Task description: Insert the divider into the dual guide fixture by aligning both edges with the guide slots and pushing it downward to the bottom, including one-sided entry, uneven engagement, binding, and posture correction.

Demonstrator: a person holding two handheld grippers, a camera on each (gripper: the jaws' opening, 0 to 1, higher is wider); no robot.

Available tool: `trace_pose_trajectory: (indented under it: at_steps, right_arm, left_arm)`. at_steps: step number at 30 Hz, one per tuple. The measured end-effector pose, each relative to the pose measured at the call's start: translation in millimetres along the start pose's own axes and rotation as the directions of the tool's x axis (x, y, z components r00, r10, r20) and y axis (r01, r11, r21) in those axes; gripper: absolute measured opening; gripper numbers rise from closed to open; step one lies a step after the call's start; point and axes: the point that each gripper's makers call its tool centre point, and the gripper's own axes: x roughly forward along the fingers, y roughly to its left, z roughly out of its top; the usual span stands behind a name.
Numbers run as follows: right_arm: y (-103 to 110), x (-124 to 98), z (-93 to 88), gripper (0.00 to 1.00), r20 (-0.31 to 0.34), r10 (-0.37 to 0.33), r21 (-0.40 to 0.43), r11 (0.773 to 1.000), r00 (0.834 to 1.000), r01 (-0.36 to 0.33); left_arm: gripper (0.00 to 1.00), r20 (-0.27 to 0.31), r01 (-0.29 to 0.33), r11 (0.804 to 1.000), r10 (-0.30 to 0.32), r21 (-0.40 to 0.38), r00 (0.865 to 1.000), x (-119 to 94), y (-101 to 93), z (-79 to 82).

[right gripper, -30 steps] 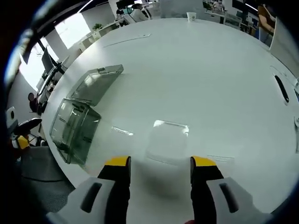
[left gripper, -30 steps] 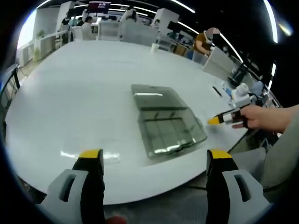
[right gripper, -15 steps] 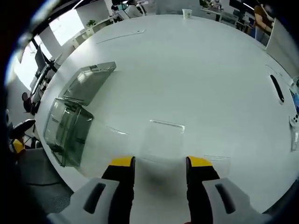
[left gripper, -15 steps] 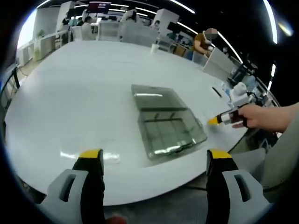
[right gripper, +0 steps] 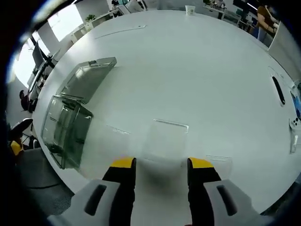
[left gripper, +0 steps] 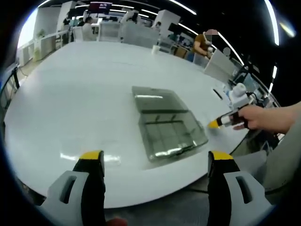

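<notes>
The dual guide fixture (left gripper: 167,127), a clear box with its lid folded open, stands on the white table (left gripper: 70,94); it also lies at the left as the fixture (right gripper: 66,125). The clear divider (right gripper: 165,139) lies flat just ahead of my right gripper (right gripper: 161,165), whose jaws press against both side edges of its near end. My left gripper (left gripper: 155,157) hangs open over the table's near edge, nothing between its jaws. A hand holds the right gripper (left gripper: 221,121) beside the fixture's right corner.
More clear strips lie on the table (right gripper: 197,61): one strip (right gripper: 218,160) by the right jaw, another strip (right gripper: 117,129) left of the divider. A black pen (right gripper: 278,89) and a paper cup (right gripper: 189,9) sit farther off. Office desks and people stand beyond.
My right gripper's jaws narrowed onto the divider's sides a second ago and have held that gap since. The right view shifted slightly. The left gripper has stayed still.
</notes>
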Motion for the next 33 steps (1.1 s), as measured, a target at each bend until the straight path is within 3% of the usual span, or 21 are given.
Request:
trace_pose_trajectory:
  at_steps: [18, 33]
  right_arm:
    - [-0.8, 5.5, 1.6, 0.36, -0.03, -0.066, -0.023, 0.998, 0.997, 0.065]
    - [1.0, 5.0, 1.2, 0.33, -0.072, -0.077, 0.014, 0.997, 0.994, 0.078]
  left_arm:
    - [0.89, 0.008, 0.006, 1.0, -0.006, -0.004, 1.0, 0.6, 0.9, 1.3]
    - [0.89, 0.02, 0.004, 1.0, -0.004, -0.002, 1.0, -0.1, 1.4, 2.6]
